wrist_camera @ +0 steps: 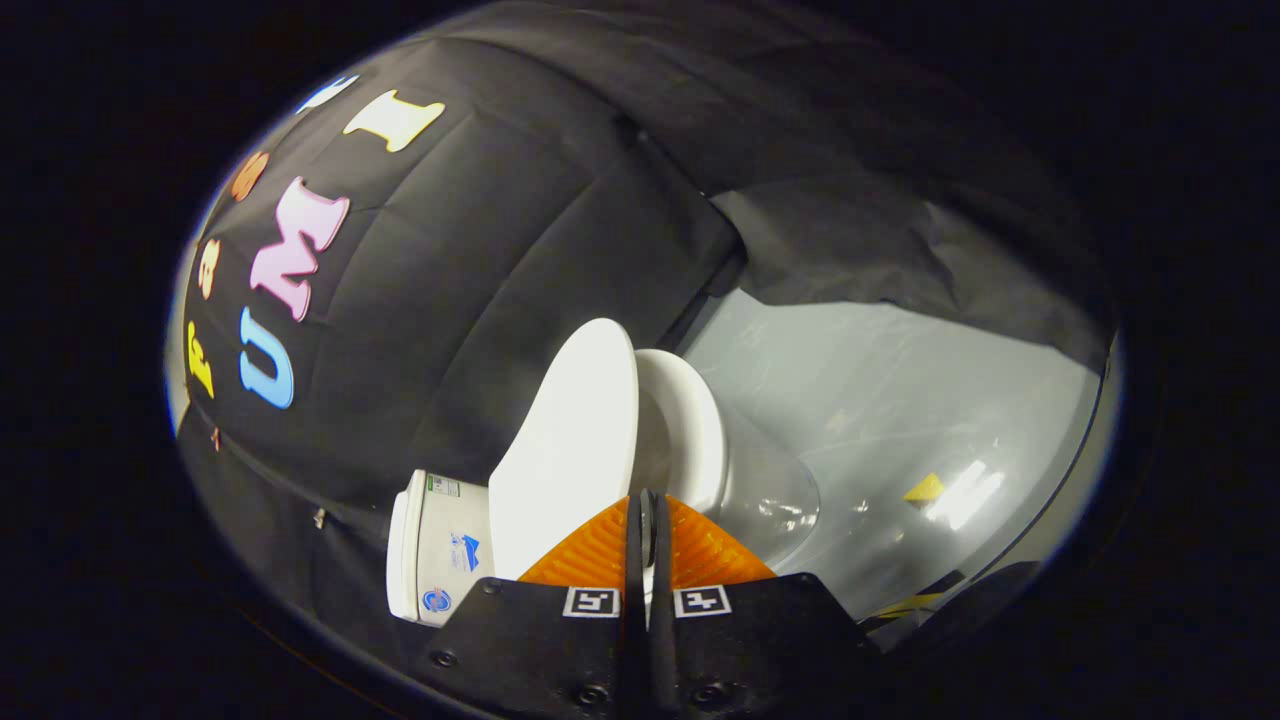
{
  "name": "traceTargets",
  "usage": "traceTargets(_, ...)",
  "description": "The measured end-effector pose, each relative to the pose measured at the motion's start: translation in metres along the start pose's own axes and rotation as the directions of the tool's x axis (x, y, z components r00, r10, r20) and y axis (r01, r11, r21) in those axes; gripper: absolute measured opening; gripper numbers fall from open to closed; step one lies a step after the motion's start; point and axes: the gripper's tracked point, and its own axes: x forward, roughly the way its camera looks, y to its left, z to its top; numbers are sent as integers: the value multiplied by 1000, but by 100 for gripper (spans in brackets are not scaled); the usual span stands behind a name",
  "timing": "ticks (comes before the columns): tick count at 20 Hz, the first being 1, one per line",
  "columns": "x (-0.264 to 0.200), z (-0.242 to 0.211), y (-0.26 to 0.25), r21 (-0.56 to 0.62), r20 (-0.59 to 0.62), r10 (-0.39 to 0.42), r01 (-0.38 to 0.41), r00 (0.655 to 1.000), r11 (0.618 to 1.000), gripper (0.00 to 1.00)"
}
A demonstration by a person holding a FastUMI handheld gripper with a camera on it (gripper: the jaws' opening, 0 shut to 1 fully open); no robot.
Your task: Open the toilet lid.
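Gripper (647,520) fingers are sitting pressed together, only a thin dark slit showing between them, and nothing looks pinched in there, so I'm reading it as clenched on nothing. Toilet lid (570,440) is standing just ahead of the fingertips, already swung up off the seat (690,430) and leaning back toward the tank (430,545) and the black cloth wall (480,280) behind it. Can't tell whether the fingertips are touching the lid's lower edge or just in front of it. Judging from this, the lid is looking most of the way open but not clearly resting on the tank, so the main risk is it dropping back onto the seat if support is coming off before it passes its balance point. Second risk: closed fingertips are sliding on smooth plastic, so a push off-centre could be skidding off the lid edge and knocking the seat or bowl (770,490). Third: overshooting the push and slamming the lid into the tank, or snagging the cloth. The view is tilted, so judging the lid's true angle is shaky
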Motion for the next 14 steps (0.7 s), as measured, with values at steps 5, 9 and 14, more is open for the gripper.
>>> traceTargets(5, -43, 22, 91, -201, 132, 71, -44, 989, 979, 6)
traceTargets(9, -57, 17, 168, -334, 192, 146, -75, 970, 940, 5)
traceTargets(14, -81, 4, 216, -414, 235, 176, -66, 956, 908, 6)
